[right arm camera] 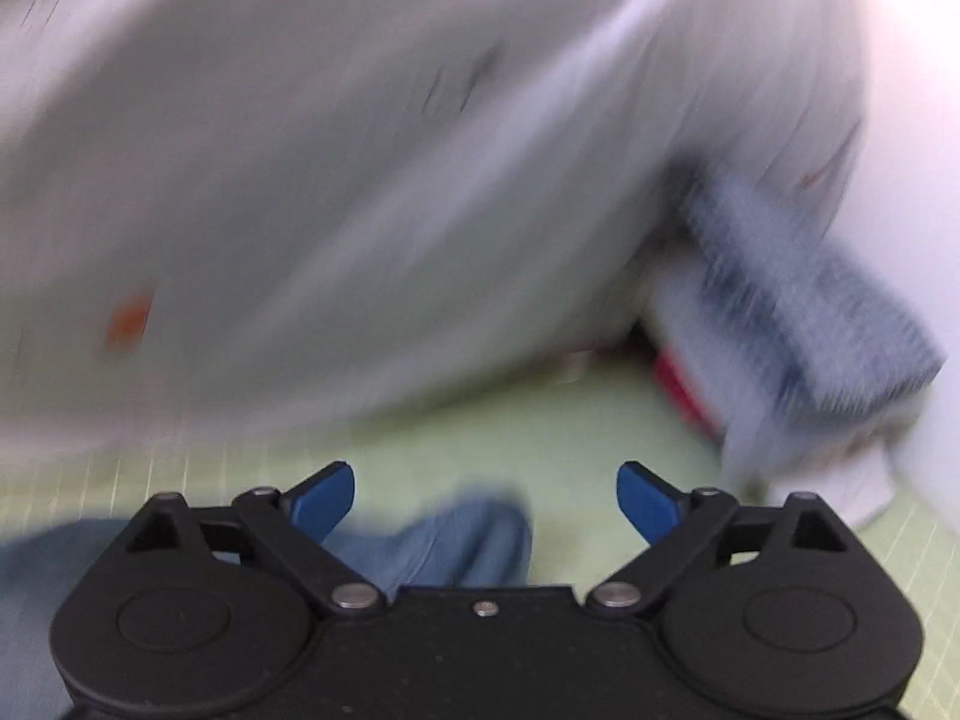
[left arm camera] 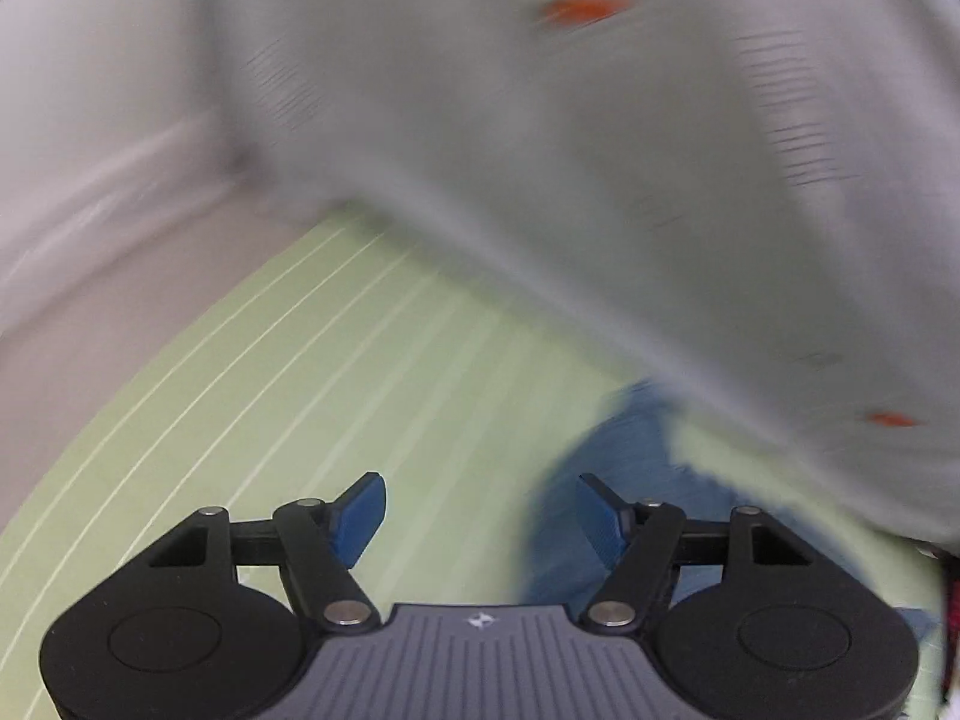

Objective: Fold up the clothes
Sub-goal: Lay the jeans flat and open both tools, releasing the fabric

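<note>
A large pale grey garment with small orange marks fills the upper part of the left wrist view, blurred by motion. It also fills the upper part of the right wrist view. A blue denim garment lies on the green mat just ahead of and under the right finger of my left gripper, which is open and empty. The denim also lies under my right gripper, which is open and empty.
A green cutting mat with white grid lines covers the table. In the right wrist view a grey and dark striped cloth and something red lie at the right, beside the pale garment.
</note>
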Demonstrator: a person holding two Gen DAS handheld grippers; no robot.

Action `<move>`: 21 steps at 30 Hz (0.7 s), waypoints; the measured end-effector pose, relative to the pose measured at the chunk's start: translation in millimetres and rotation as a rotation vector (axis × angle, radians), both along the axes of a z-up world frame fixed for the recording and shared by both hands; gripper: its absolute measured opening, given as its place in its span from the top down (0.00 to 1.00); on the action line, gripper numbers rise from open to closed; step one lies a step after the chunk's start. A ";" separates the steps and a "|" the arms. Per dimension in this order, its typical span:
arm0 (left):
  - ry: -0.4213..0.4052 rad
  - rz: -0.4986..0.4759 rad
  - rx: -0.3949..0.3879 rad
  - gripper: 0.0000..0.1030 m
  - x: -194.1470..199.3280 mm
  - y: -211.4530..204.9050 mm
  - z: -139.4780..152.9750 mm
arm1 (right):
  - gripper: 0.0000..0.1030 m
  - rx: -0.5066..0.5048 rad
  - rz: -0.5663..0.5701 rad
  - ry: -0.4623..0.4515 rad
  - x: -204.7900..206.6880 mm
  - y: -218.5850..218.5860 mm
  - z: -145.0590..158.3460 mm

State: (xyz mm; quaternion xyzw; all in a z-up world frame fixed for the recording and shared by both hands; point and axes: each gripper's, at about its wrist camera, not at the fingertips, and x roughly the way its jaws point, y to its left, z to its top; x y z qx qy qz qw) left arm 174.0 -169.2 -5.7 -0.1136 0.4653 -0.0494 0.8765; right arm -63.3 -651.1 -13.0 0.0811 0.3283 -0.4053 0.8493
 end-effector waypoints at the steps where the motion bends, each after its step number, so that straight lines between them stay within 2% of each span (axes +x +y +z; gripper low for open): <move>1: 0.043 0.021 0.008 0.32 -2.5 10.5 -10.5 | 0.08 0.024 0.012 0.038 -3.8 6.0 -13.7; 3: 0.126 0.050 0.018 0.32 -7.3 28.5 -29.5 | 0.08 0.081 0.010 0.092 -15.4 17.3 -34.4; 5: 0.194 0.053 -0.002 0.32 -12.3 40.3 -45.0 | 0.08 0.137 -0.012 0.105 -26.3 22.9 -47.5; 9: 0.320 0.012 -0.115 0.27 -15.4 45.5 -71.5 | 0.08 0.206 -0.045 0.110 -30.2 35.4 -58.1; 12: 0.385 -0.010 -0.159 0.26 -19.7 38.7 -88.8 | 0.08 0.229 -0.037 0.100 -27.7 38.1 -61.6; 14: 0.392 -0.007 -0.189 0.34 -23.7 36.3 -92.7 | 0.08 0.231 -0.025 0.097 -24.1 40.3 -61.2; 16: 0.380 0.005 -0.220 0.79 -28.3 34.8 -92.7 | 0.08 0.222 -0.010 0.094 -19.7 41.8 -58.6; 18: 0.358 0.014 -0.242 0.82 -32.5 34.3 -89.9 | 0.08 0.219 0.000 0.080 -21.2 46.8 -52.8; 21: 0.190 0.034 -0.166 0.84 -43.4 48.4 -52.4 | 0.08 0.213 0.013 0.058 -28.9 57.4 -43.4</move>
